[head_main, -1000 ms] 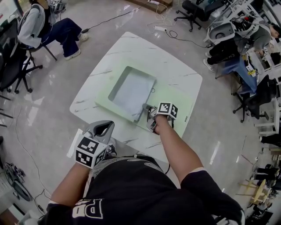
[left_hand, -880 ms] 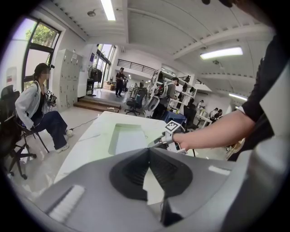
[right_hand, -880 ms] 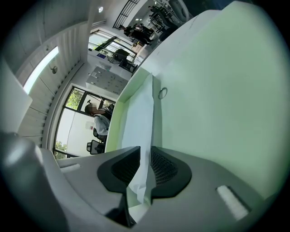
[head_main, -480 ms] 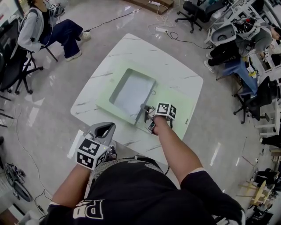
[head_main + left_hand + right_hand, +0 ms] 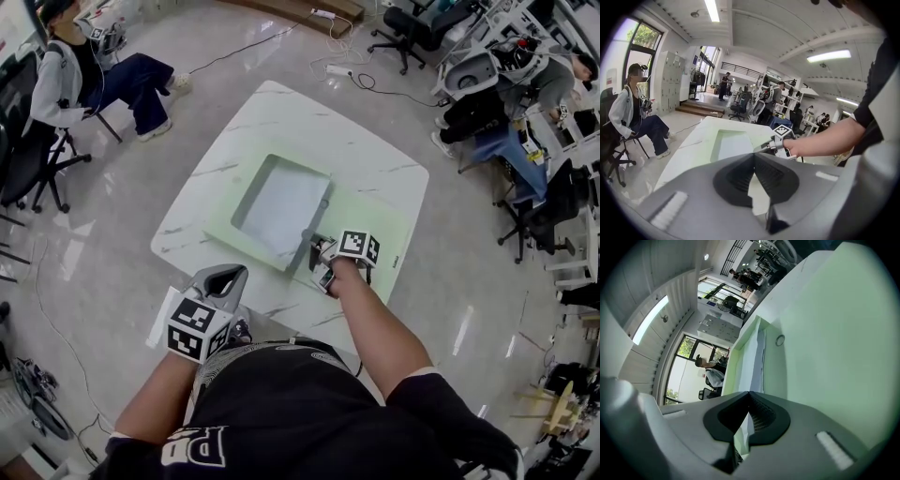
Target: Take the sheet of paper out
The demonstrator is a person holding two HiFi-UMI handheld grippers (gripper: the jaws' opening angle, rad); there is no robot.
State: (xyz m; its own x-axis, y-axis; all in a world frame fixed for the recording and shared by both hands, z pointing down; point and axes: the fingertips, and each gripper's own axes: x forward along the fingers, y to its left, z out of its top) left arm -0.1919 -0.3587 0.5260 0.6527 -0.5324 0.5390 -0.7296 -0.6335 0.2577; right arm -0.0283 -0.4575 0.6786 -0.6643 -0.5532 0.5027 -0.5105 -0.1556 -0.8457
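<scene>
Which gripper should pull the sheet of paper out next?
Right: the right gripper is shut on a corner of the sheet of paper; the left gripper hangs by the body.

Sheet of paper (image 5: 281,208): near-right corner hidden under right gripper (image 5: 314,249). In the right gripper view its near end runs behind the jaws, grip unclear. Table (image 5: 281,112) near edge covered by left gripper (image 5: 225,276) and torso (image 5: 281,403). Ring (image 5: 780,340) too small to identify.

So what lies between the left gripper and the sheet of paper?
Only bare white table and a strip of green mat, as the head view shows. The left gripper hangs by the near edge, apart from the sheet of paper.
</scene>
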